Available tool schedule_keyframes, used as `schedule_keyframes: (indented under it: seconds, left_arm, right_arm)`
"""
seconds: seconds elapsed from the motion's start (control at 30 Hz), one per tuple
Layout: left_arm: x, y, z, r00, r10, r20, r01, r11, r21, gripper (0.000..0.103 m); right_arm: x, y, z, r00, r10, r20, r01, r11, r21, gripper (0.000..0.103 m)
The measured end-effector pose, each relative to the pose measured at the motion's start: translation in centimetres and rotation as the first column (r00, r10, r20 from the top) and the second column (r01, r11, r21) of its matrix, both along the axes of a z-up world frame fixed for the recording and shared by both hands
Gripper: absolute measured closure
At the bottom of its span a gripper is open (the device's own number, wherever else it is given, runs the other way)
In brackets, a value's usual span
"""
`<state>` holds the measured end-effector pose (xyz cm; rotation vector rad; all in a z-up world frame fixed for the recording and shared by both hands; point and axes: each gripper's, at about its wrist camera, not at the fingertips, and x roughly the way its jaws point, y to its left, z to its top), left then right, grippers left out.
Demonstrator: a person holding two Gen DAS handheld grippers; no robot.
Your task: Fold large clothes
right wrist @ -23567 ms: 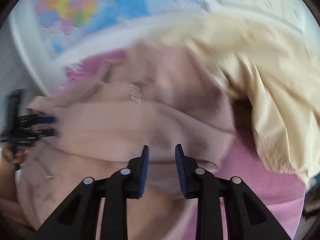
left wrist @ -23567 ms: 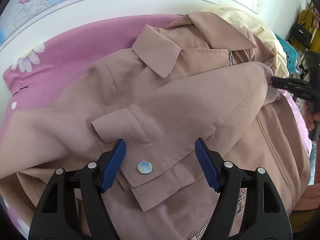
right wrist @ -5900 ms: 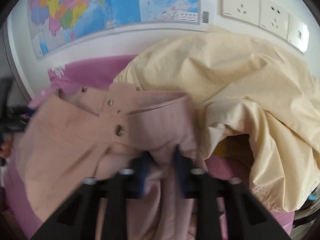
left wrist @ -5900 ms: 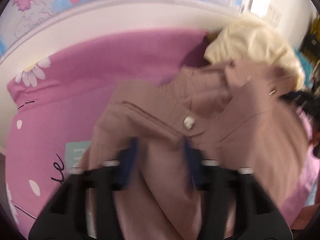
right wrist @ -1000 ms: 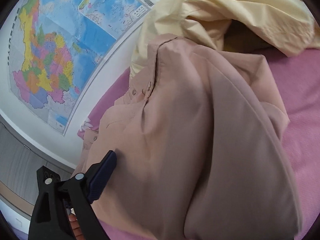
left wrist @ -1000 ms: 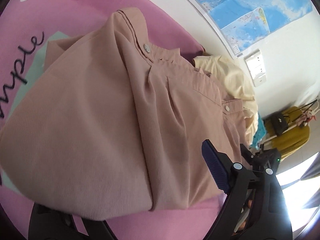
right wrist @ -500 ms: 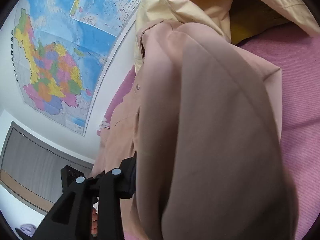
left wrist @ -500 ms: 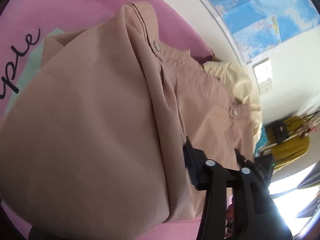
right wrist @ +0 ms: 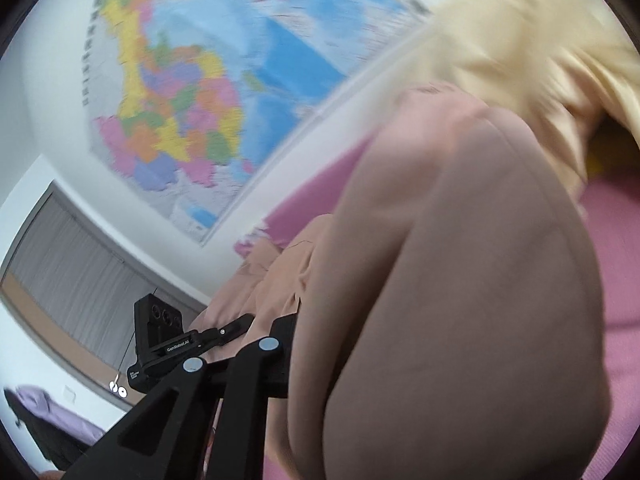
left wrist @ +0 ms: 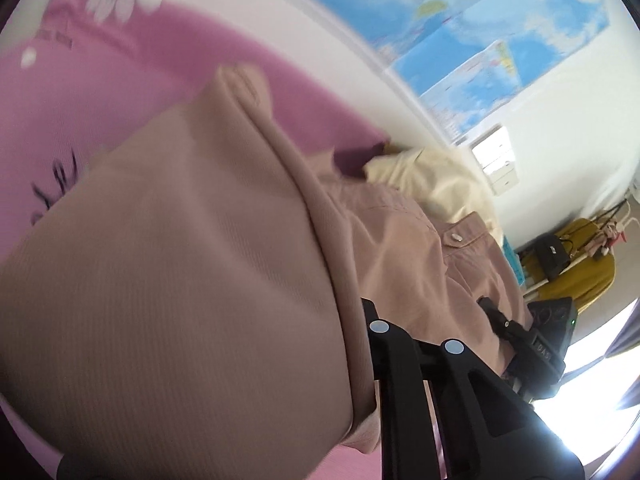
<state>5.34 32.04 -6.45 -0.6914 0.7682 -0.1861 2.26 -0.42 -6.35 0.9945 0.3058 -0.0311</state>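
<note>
Showing only leftward: jacket [left wrist: 180, 280] snap [left wrist: 455, 236].

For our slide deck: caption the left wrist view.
Left gripper lifting a folded dusty-pink jacket over a pink bedsheet.

Two garments lie on one pink bed cover [left wrist: 100, 92]: one dusty-pink jacket [left wrist: 192, 264] and one pale yellow garment [left wrist: 440, 184]. One snap button [left wrist: 455, 236] shows on the jacket. One wall map [right wrist: 192, 92] hangs above. Two hand-held grippers appear, one left hand-held gripper [right wrist: 240, 326] and one right hand-held gripper [left wrist: 494, 314]. One mustard coat [left wrist: 580, 272] and one black bag [left wrist: 554, 256] hang on a rack.
</note>
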Motion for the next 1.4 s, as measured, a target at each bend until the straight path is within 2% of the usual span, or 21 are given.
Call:
schedule_keyframes:
  seconds: [0.13,0.23,0.33,0.47,0.53,0.77,0.87,0.93,1.0,1.07,1.13,1.23,1.3,1.33,1.37,1.4]
  left_arm:
    - [-0.5,2.0,3.8,0.998,0.023,0.065,-0.027,0.998,0.06,0.09]
    - [-0.8,4.3,6.2,0.993,0.057,0.098,-0.066,0.994,0.086,0.09]
    - [-1.1,7.2,8.9,0.983,0.112,0.142,-0.133,0.981,0.143,0.09]
    - [-1.0,11.9,12.2,0.961,0.199,0.191,-0.235,0.954,0.186,0.09]
    - [-0.9,14.6,13.5,0.943,0.255,0.213,-0.3,0.93,0.214,0.09]
    - [-0.7,22.5,15.3,0.878,0.381,0.29,-0.455,0.853,0.257,0.09]
    - [-1.0,25.1,13.8,0.846,0.422,0.325,-0.509,0.819,0.263,0.09]
    - [-1.0,26.6,11.6,0.833,0.446,0.326,-0.538,0.792,0.29,0.089]
    - [-0.3,28.5,7.2,0.837,0.485,0.253,-0.546,0.778,0.312,0.089]
    - [0.3,30.4,3.2,0.844,0.514,0.156,-0.536,0.788,0.303,0.089]
    - [0.6,31.5,0.1,0.838,0.541,0.073,-0.537,0.792,0.29,0.089]
    - [-0.1,31.7,-0.9,0.84,0.537,0.076,-0.536,0.798,0.278,0.089]
    - [0.0,31.9,-0.7,0.844,0.533,0.068,-0.528,0.8,0.285,0.088]
    - [0.1,32.0,-0.7,0.843,0.535,0.058,-0.526,0.797,0.295,0.088]
    - [0.2,32.0,-0.8,0.843,0.535,0.056,-0.525,0.796,0.301,0.087]
    - [0.2,32.1,-0.8,0.844,0.534,0.051,-0.522,0.795,0.307,0.085]
  right_arm:
    - [2.5,-0.2,3.7,0.997,0.049,0.054,-0.046,0.998,-0.047,0.09]
    - [5.6,-0.3,6.5,0.994,0.08,0.079,-0.073,0.993,-0.092,0.09]
    - [9.4,-0.3,9.4,0.984,0.124,0.128,-0.107,0.985,-0.136,0.09]
    - [14.8,0.2,11.9,0.968,0.185,0.171,-0.158,0.974,-0.163,0.09]
    - [18.1,0.6,12.9,0.958,0.219,0.187,-0.189,0.968,-0.163,0.09]
    - [28.3,3.4,14.6,0.921,0.303,0.245,-0.266,0.948,-0.173,0.09]
    - [31.0,5.1,13.0,0.915,0.332,0.23,-0.293,0.937,-0.189,0.09]
    - [33.0,6.6,10.5,0.914,0.36,0.187,-0.328,0.927,-0.181,0.09]
    - [35.1,8.1,7.0,0.914,0.392,0.1,-0.375,0.914,-0.155,0.09]
    - [36.5,9.2,3.8,0.907,0.421,0.017,-0.416,0.901,-0.126,0.089]
    - [37.4,10.2,0.6,0.889,0.452,-0.074,-0.458,0.885,-0.088,0.087]
    - [36.7,10.0,-1.2,0.883,0.463,-0.084,-0.466,0.884,-0.034,0.079]
    - [35.7,9.5,-1.2,0.879,0.464,-0.109,-0.47,0.882,-0.03,0.064]
    - [35.2,9.2,-1.1,0.881,0.458,-0.117,-0.465,0.885,-0.037,0.047]
    - [34.3,8.7,-1.1,0.883,0.453,-0.125,-0.461,0.886,-0.042,0.042]
    - [33.5,8.0,-1.1,0.886,0.448,-0.117,-0.455,0.89,-0.038,0.042]
